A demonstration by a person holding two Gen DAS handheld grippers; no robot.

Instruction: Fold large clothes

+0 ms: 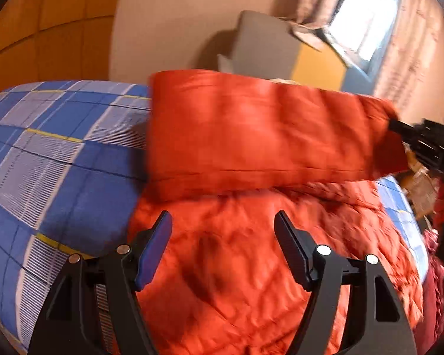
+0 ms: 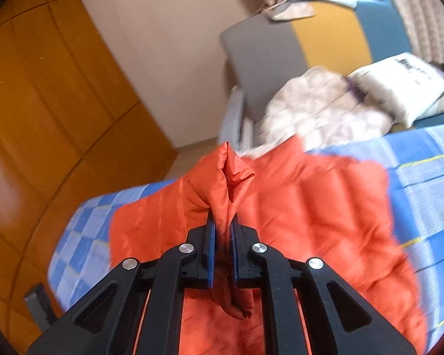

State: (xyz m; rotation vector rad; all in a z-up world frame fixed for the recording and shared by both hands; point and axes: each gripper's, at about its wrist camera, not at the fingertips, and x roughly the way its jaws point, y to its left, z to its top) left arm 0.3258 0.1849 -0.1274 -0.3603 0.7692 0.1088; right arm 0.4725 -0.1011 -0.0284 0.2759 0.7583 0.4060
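over the checked bedsheet [image 1: 59,153], right gripper [image 2: 223,230] pinches the orange puffer jacket [image 1: 251,251]'s sleeve at three o'clock to fold it across; left gripper [image 1: 223,248] hovers wide, empty.

Home bedroom, bed [image 1: 59,159] with blue checked sheet, wooden wardrobe [image 2: 44,94], curtained window [image 1: 367,14], pillows [image 2: 399,88] far right

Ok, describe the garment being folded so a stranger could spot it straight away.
Find the bed with the blue checked sheet. Spread across it lies a puffy orange quilted jacket, one part lifted and pinched in the shut right gripper. It is the only orange thing on the bed; the pale bedding lies beyond it.
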